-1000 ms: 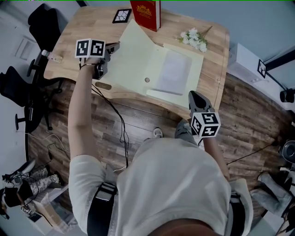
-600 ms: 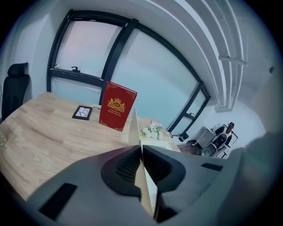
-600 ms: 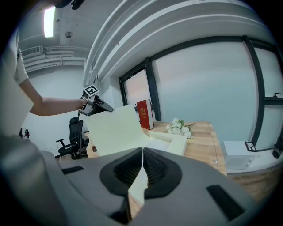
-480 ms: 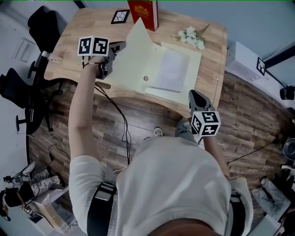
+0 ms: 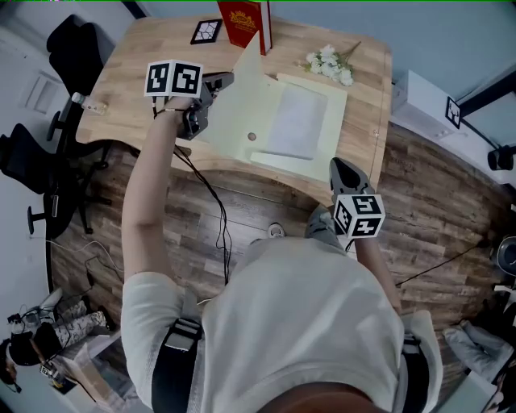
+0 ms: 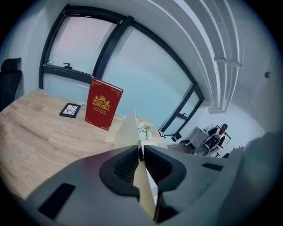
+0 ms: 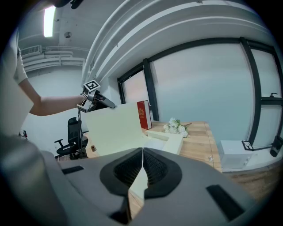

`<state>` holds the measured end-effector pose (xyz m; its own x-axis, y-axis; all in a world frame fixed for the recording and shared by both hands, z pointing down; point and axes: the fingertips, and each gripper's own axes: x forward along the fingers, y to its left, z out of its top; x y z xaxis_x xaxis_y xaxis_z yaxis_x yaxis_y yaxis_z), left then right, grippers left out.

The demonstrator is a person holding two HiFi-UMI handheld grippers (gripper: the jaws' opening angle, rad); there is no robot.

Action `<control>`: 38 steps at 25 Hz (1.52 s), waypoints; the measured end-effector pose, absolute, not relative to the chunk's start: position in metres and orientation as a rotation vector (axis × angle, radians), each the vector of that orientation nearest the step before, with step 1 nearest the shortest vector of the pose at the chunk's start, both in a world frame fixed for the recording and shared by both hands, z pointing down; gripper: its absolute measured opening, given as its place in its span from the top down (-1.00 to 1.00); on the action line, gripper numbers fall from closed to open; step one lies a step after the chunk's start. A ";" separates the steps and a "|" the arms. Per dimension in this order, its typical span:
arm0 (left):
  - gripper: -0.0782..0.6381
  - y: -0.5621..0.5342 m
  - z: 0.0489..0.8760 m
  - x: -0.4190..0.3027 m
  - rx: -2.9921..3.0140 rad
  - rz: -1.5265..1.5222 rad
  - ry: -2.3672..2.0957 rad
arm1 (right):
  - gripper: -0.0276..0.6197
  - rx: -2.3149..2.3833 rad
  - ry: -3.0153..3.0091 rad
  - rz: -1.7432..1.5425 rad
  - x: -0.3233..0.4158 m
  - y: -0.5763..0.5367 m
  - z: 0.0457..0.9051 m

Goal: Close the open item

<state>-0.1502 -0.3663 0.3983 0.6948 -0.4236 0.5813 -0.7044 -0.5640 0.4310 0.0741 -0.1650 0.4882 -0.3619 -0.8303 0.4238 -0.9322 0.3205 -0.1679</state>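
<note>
Folder (image 5: 278,157), pale yellow, open on table (image 5: 129,89), cover raised; left gripper (image 5: 222,81) jaws pinch my cover edge. Right gripper (image 5: 339,167) jaws together, empty. Red book (image 5: 246,16) gold print unreadable.

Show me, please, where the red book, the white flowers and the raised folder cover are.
red book (image 6: 103,104): left gripper view, middle of its front cover.
white flowers (image 5: 329,66): head view, on the cluster of blossoms.
folder cover (image 7: 112,128): right gripper view, middle of the raised flap.
</note>
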 end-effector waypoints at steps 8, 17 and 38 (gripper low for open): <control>0.67 -0.353 0.394 -0.112 2.275 0.576 -0.798 | 0.85 1.623 -2.315 0.562 0.081 -0.160 0.487; 0.61 -0.339 0.397 -0.075 2.295 0.550 -0.700 | 0.85 1.658 -2.303 0.560 0.092 -0.153 0.484; 0.58 -0.322 0.412 -0.021 2.241 0.401 -0.476 | 0.85 1.700 -2.270 0.569 0.107 -0.153 0.486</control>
<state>-0.0212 -0.3219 0.4125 0.8793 -0.2071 0.4289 -0.4581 -0.6144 0.6424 0.1067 -0.1528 0.4864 -0.2892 -0.8597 0.4209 -0.9567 0.2440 -0.1591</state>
